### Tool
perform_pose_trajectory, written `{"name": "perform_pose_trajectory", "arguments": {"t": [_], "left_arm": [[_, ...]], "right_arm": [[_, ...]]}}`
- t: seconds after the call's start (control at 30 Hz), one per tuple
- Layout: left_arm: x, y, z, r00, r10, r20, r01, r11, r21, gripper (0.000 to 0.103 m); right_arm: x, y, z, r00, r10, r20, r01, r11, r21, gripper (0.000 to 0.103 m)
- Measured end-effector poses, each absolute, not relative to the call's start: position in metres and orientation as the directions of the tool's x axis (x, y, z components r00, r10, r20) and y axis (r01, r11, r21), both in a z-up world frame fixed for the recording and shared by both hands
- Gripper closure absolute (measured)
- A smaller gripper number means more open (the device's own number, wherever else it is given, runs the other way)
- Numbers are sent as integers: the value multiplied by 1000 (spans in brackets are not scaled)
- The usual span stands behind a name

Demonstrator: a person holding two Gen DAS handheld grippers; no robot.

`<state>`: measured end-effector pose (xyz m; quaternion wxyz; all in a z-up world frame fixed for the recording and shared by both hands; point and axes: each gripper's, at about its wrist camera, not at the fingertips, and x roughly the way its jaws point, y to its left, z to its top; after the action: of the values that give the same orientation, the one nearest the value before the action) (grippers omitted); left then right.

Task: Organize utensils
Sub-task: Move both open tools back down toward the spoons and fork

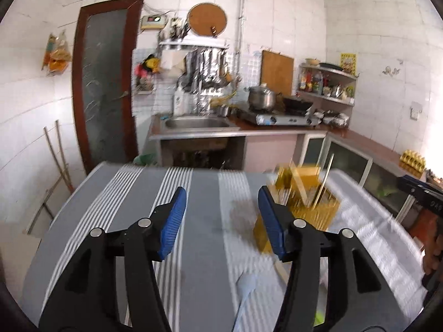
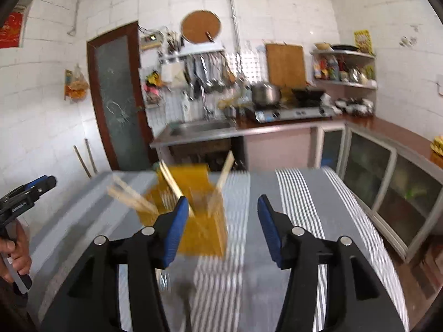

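On the striped counter (image 1: 205,193) the left claw (image 1: 221,213) hangs with its blue pads about half apart and nothing between them; only cloth shows in the gap. Below it a pale blue utensil (image 1: 245,290), perhaps a spoon, lies flat on the cloth, blurred. It looks light, and its smooth, thin handle may slip; a pinch across the handle near the bowl seems the safest hold.

Just right of that claw stands the yellow holder (image 1: 307,202), a slotted plastic box toward the far edge of the counter. Chopsticks (image 2: 133,196) lean out of it at several angles, some tipped far to the left in the right wrist view. They are stiff, thin and light, likely to roll or pivot if pinched at one end, so a grip near the middle would suit. The holder itself looks light enough to slide or tip when nudged.

The right claw (image 2: 223,215) is likewise about half open and empty, the holder sitting just behind its left pad, not touching as far as the blur allows.
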<state>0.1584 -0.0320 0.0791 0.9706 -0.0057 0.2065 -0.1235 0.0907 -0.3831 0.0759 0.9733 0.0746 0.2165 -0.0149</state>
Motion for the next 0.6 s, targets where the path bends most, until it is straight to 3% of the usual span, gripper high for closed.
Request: {"name": "perform_pose_trajectory", "arguments": {"t": [0.27, 0.6], "left_arm": [[79, 0, -11, 824, -178, -538, 158, 984, -83, 49], [51, -4, -44, 768, -201, -608, 201, 977, -70, 49]], "right_arm": [[2, -356, 9, 855, 2, -518, 100, 981, 169, 44], [-23, -330, -29, 804, 42, -593, 59, 987, 151, 44]]}}
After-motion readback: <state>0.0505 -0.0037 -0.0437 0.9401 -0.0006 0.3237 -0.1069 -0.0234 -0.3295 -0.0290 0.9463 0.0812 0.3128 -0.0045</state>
